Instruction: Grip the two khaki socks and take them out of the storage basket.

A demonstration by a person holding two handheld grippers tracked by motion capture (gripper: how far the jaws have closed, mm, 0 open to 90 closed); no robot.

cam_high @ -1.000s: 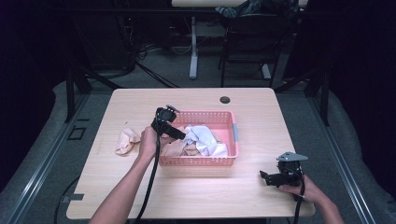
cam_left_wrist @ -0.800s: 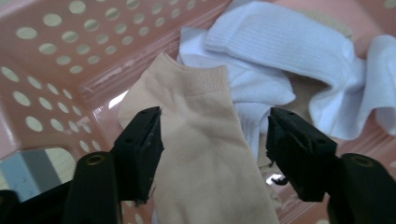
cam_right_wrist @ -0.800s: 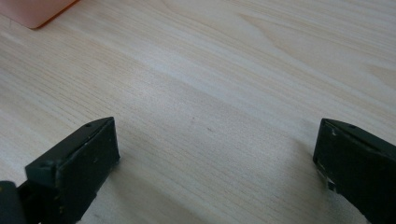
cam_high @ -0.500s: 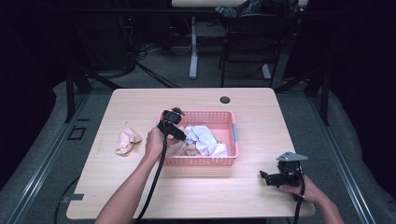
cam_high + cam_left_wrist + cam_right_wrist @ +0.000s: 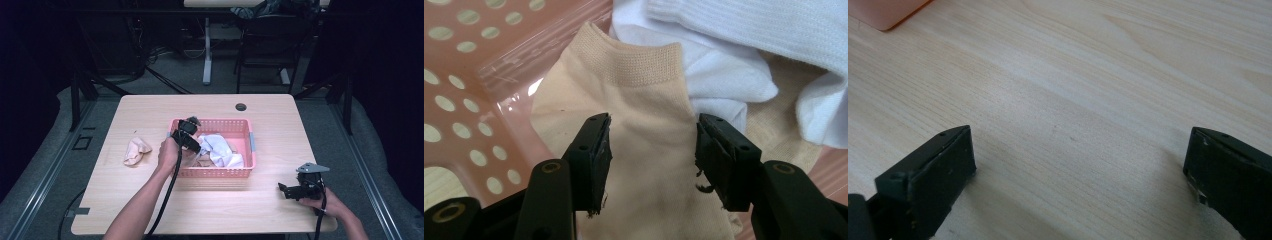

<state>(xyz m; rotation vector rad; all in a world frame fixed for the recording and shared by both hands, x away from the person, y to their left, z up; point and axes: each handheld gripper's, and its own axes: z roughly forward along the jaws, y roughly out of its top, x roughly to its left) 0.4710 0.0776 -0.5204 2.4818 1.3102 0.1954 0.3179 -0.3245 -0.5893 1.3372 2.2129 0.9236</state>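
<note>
left claw [image 5: 651,150] half-closed, straddling beige sock [image 5: 644,100]

Light wooden table [image 5: 150,115], round grommet [image 5: 241,107] near far edge. Directly on top: pink perforated basket [image 5: 250,145] centrally, beige sock [image 5: 135,151] left of it.

Beige sock [image 5: 644,120]; white socks [image 5: 744,45]; pink dotted basket [image 5: 469,75].

The beige sock [image 5: 644,150] runs off the bottom edge (toe unseen), white socks [image 5: 744,50] overlapping its side.
</note>
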